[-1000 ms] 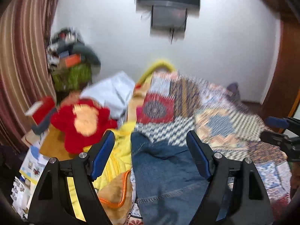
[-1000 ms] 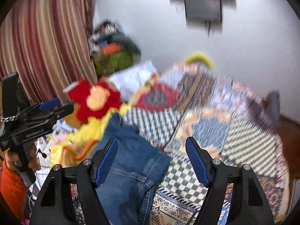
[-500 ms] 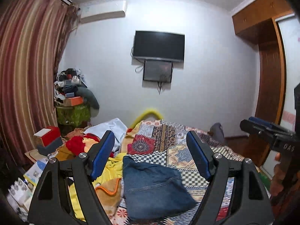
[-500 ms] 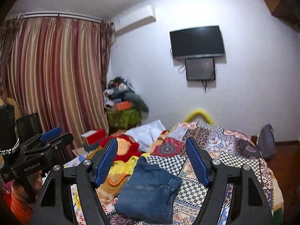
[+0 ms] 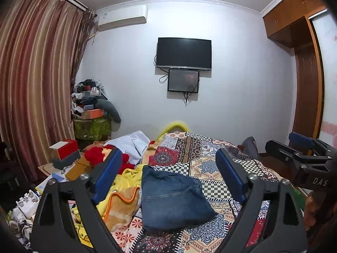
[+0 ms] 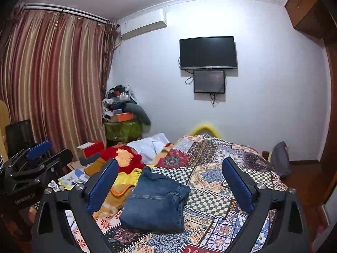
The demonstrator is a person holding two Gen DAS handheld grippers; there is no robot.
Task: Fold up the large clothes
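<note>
A pair of blue jeans (image 5: 172, 196) lies folded into a compact bundle on the bed (image 5: 212, 164), resting on the patchwork bedspread near its left side. Nothing grips it. Just beside the jeans, on their left, a heap of other fabric spreads out: a yellow cloth (image 5: 128, 177), an orange-trimmed blanket (image 5: 120, 204), a red plush toy (image 5: 99, 156) and a white garment (image 5: 130, 145) further back.

The left tongs (image 5: 168, 175) hang in the air above the near edge of the bed, their blue-padded fingers (image 5: 107, 172) spread wide apart and holding nothing; the jeans show between them from that camera. The right tongs (image 6: 170, 181) are likewise raised clear of the bed, wide apart and empty, with the denim bundle lying below and ahead of them. Each tool is visible from the other's camera: the right one off at the right edge of the left view, the left one at the left edge of the right view, both well apart from the jeans.

On the far wall a dark television (image 5: 183, 53) hangs with a smaller screen (image 5: 183, 81) just beneath it, and an air conditioner (image 5: 122, 18) sits near the ceiling corner. Striped curtains (image 5: 38, 80) cover the left side, with a cluttered stack of boxes and clothes (image 5: 90, 103) in the corner. A wooden wardrobe (image 5: 303, 73) stands on the right.
</note>
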